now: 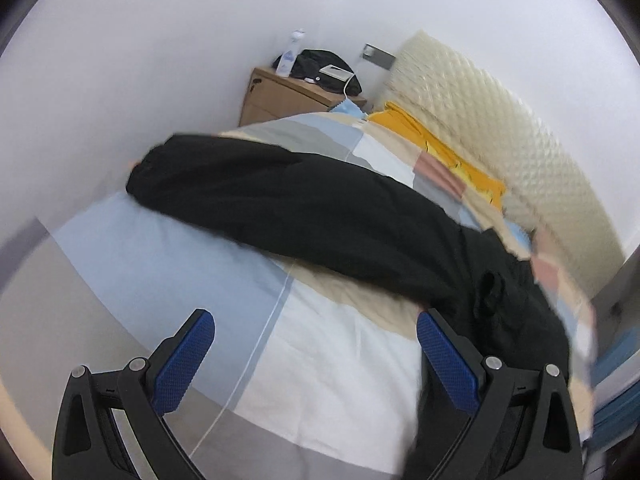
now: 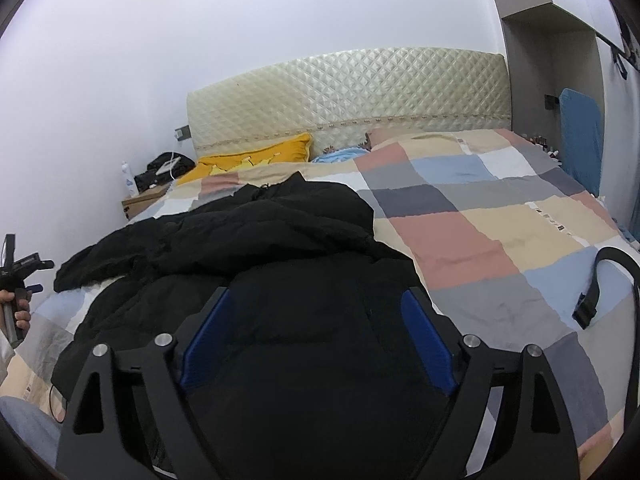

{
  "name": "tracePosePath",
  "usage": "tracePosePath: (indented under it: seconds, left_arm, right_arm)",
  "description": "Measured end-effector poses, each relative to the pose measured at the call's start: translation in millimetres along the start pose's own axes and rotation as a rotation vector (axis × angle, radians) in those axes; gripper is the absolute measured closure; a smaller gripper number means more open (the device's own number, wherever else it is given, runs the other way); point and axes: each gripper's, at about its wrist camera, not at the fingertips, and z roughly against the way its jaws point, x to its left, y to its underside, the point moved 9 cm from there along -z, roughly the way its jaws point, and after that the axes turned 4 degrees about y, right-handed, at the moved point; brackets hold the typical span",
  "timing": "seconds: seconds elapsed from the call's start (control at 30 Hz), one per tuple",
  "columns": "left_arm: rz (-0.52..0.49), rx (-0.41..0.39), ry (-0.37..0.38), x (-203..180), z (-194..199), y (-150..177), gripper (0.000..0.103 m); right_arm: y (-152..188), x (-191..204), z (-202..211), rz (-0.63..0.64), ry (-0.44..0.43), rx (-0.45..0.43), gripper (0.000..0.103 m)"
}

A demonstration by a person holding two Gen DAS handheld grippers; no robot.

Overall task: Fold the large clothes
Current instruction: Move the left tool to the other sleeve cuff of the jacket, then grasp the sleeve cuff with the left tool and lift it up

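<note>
Bed with a checked patchwork cover in blue, grey, beige and pink; quilted cream headboard against a white wall. Yellow pillow at the head end. Wooden nightstand in the corner, carrying a black bag and a plastic bottle. Black strap lies on the bed's right side. Black padded jacket lies rumpled on the bed's left half, one sleeve stretched out flat. Left tool: jaws wide apart, nothing between, over bare cover beside the jacket. Right tool: jaws wide apart over the jacket, pads not pressing.
</note>
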Motion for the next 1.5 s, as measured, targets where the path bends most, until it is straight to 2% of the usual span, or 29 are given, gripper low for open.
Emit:
tracePosePath:
  seconds: [0.17, 0.43, 0.6, 0.7, 0.83, 0.87, 0.9, 0.93, 1.0, 1.07, 1.13, 1.2, 1.33, 1.5]
  left_arm:
    - [0.142, 0.033, 0.046, 50.0, -25.4, 9.8, 0.007]
    - [0.325, -0.023, 0.093, 113.2, -55.2, -20.8, 0.007]
    - [0.354, -0.073, 0.102, 134.4, -76.6, -50.9, 0.007]
    - [0.411, -0.094, 0.101, 143.3, -96.6, -68.5, 0.012]
    - [0.488, -0.140, 0.131, 149.4, -113.4, -86.9, 0.012]
    - [0.486, -0.151, 0.125, 150.1, -116.7, -93.4, 0.013]
    - [0.476, -0.158, 0.111, 150.5, -119.7, -99.6, 0.018]
    - [0.465, -0.161, 0.086, 152.5, -121.4, -103.0, 0.031]
    - [0.433, -0.126, -0.044, 157.1, -130.7, -107.2, 0.050]
    - [0.415, -0.148, -0.084, 153.4, -127.2, -111.9, 0.059]
    - [0.390, -0.169, -0.124, 148.4, -120.7, -117.4, 0.079]
    - [0.362, -0.188, -0.145, 139.6, -111.3, -125.0, 0.087]
    - [0.280, -0.224, -0.166, 115.5, -85.1, -141.5, 0.096]
    - [0.080, -0.295, -0.235, 56.4, -36.6, -170.9, 0.097]
  right_arm:
    - [7.2, 14.2, -13.1, -0.001, 0.006, 0.034, 0.017]
    - [7.6, 30.8, -25.1, 0.038, 0.029, 0.049, 0.017]
    - [14.6, 32.6, -42.0, -0.029, 0.021, 0.102, 0.017]
    - [22.4, 36.8, -54.6, -0.016, 0.024, 0.140, 0.017]
    - [24.3, 49.4, -64.5, 0.001, 0.016, 0.159, 0.017]
    - [23.3, 52.1, -64.6, 0.010, 0.017, 0.153, 0.017]
    - [21.6, 54.8, -64.5, 0.024, 0.024, 0.141, 0.017]
    - [20.5, 56.6, -64.5, 0.041, 0.037, 0.130, 0.017]
    - [19.7, 59.3, -65.6, 0.060, 0.053, 0.121, 0.017]
    - [19.1, 60.6, -66.4, 0.060, 0.053, 0.117, 0.017]
    - [18.3, 60.8, -67.1, 0.059, 0.049, 0.119, 0.017]
    - [16.7, 60.5, -64.8, 0.057, 0.048, 0.113, 0.017]
    - [12.3, 56.7, -55.5, 0.048, 0.040, 0.094, 0.017]
    - [7.4, 63.0, -43.5, 0.076, 0.002, 0.079, 0.016]
